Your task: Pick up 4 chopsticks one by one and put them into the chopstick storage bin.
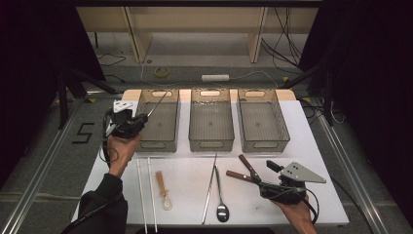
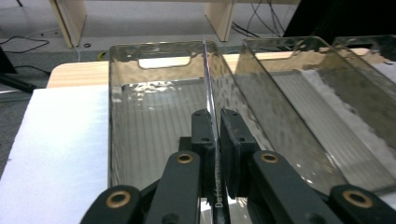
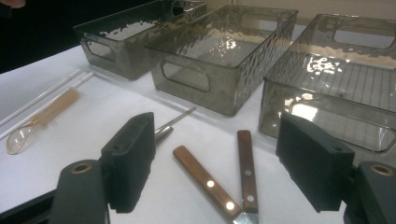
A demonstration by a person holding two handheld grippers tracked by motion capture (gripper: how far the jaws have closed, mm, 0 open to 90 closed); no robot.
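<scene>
My left gripper is at the table's left, shut on a thin metal stick. The stick slants up and to the right over the left smoky bin. In the left gripper view the stick runs up from between the pressed jaws of that gripper, above the bin. Near the front right, my right gripper is open. Just past its jaws lie two wooden-handled knives. In the right gripper view the handles lie on the table between the spread jaws of the gripper.
A middle bin and a right bin stand in a row with the left one. In front of them lie two white sticks, a clear plastic spoon, a second metal stick and a metal spoon.
</scene>
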